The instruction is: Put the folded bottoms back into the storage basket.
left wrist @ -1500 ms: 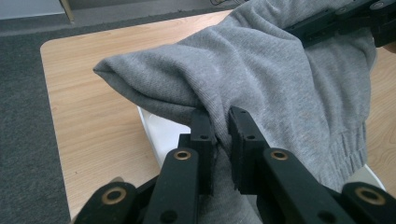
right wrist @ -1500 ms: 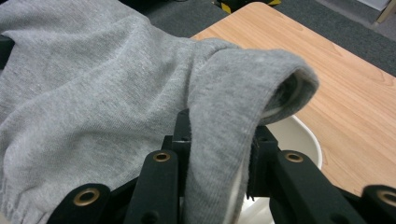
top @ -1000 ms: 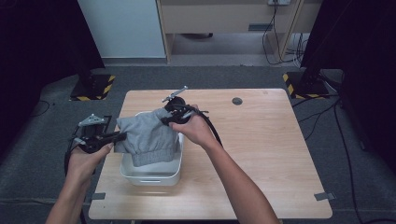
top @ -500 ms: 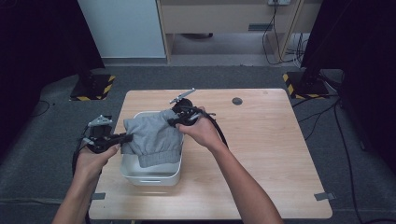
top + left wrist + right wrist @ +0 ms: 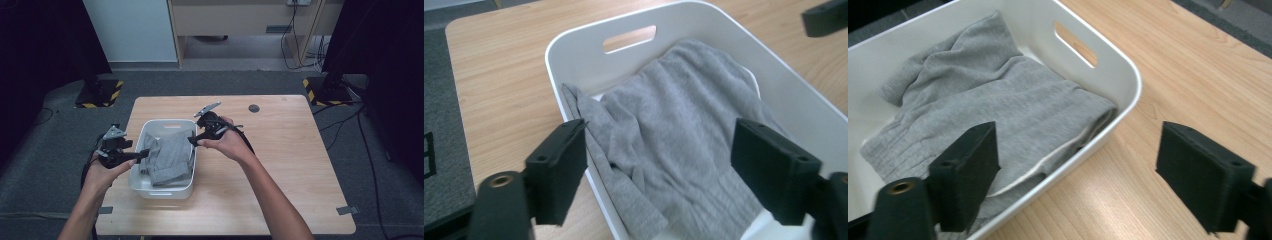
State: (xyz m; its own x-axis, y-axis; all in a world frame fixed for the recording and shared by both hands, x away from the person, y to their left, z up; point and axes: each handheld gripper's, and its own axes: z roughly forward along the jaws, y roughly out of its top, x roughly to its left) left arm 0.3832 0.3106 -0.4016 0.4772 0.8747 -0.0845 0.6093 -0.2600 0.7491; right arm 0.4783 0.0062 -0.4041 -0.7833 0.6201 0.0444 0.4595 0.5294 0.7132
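A grey garment lies crumpled inside a white bin on the wooden table. My left gripper sits at the bin's left rim and my right gripper over its right rim. Both have just been opening, and no pad presses on the cloth. In the left gripper view the open left gripper hovers above the garment and the bin wall. In the right gripper view the open right gripper straddles the bin's rim, with the garment lying flat inside.
A small black disc lies near the table's far edge. Bare wood stretches to the right of the bin. Yellow-and-black stand bases sit on the floor beyond both far corners, with cables at the right.
Both grippers held the grey garment spread above the bin; they lowered, opened and let go, and the garment now lies in the bin.
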